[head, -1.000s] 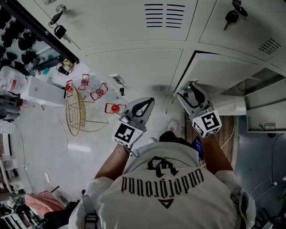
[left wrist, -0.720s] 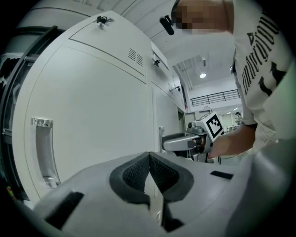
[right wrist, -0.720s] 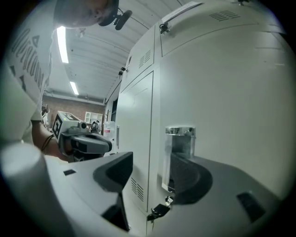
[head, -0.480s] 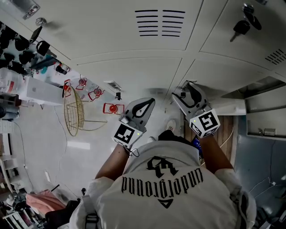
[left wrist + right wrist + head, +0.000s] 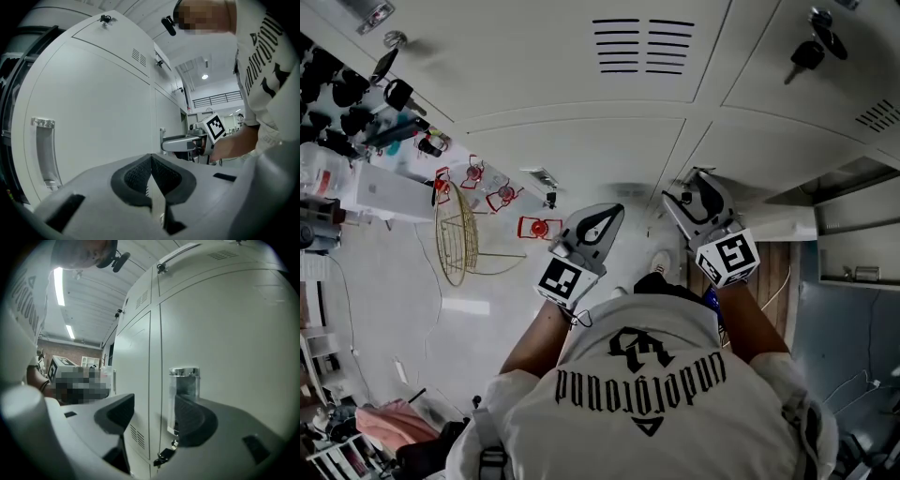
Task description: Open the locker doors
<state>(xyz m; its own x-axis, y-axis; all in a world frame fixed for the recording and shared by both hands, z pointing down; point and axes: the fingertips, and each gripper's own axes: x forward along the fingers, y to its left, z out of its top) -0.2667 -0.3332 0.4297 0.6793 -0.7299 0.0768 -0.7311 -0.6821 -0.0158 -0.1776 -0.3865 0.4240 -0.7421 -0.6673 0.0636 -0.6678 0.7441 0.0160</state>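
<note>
Pale grey locker doors (image 5: pixel 581 141) fill the top of the head view. My right gripper (image 5: pixel 688 194) stands open against a lower door (image 5: pixel 225 333). Its clear recessed handle (image 5: pixel 183 380) sits just behind the right finger (image 5: pixel 194 420), and the door's seam runs between the jaws. Whether the finger touches the handle I cannot tell. A key (image 5: pixel 164 456) hangs in a lock low on the seam. My left gripper (image 5: pixel 607 217) is shut on nothing and held off the neighbouring door (image 5: pixel 93 108), whose handle (image 5: pixel 44 150) is to its left. The left gripper view also catches the right gripper (image 5: pixel 185 143).
An open compartment with shelves (image 5: pixel 853 234) lies at the right. Keys (image 5: pixel 806 52) hang in upper locks, and more keys (image 5: pixel 394 89) at the left. On the floor to the left stand a gold wire basket (image 5: pixel 459 234) and red-framed items (image 5: pixel 539 227).
The dark gap along the door's edge beside my right gripper, seen a second ago, is gone; that door now looks flush. The right gripper shifted slightly. The left gripper stayed put.
</note>
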